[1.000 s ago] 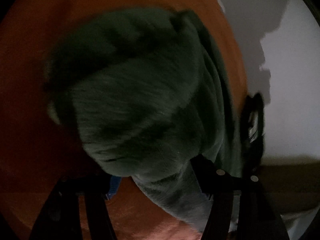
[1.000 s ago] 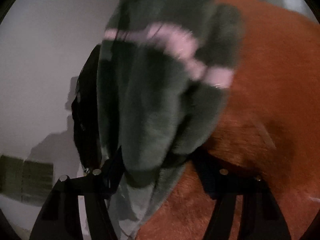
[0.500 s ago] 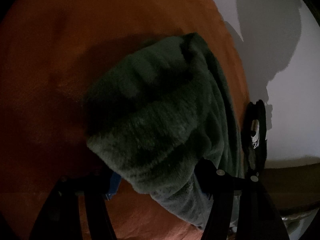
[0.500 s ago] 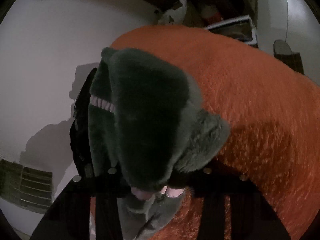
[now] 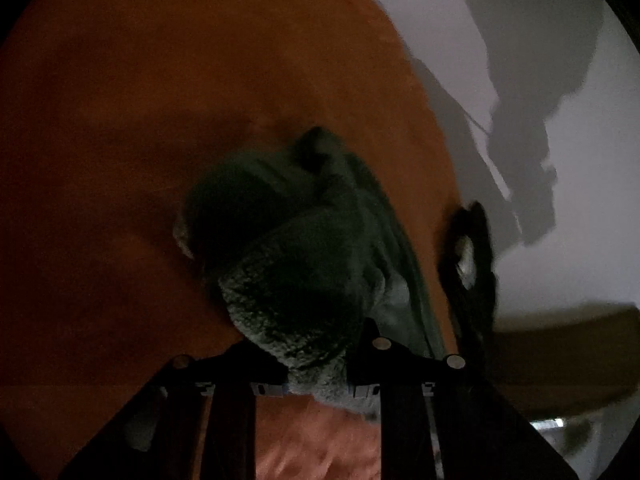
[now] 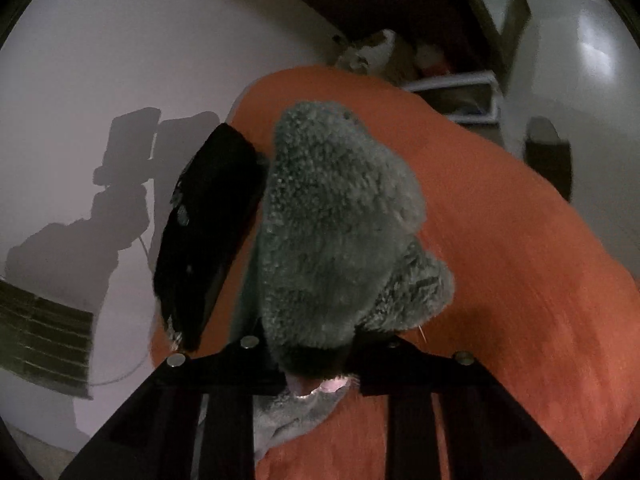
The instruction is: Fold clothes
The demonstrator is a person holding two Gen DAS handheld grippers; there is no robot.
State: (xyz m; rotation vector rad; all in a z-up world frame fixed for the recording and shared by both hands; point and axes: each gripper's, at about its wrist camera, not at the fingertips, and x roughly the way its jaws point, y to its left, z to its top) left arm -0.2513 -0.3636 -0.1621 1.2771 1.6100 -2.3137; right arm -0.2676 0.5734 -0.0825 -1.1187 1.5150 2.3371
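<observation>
Fluffy grey-green fleece garment (image 5: 304, 264) bunched on orange plush blanket (image 5: 140, 120), long axis running away from both grippers. Left gripper (image 5: 316, 364) and right gripper (image 6: 316, 364) each apparently clamped on near edge; black folded garment (image 6: 204, 232) just left.

Left gripper (image 5: 316, 364): two black flat fingers (image 5: 404, 420), round silver screw heads near their tips, pale blue-grey marked strips just behind the screws. Right gripper (image 6: 316, 364): same black build, fingers (image 6: 224, 420) strut-like, silver screw heads along the front edge on both sides.
</observation>
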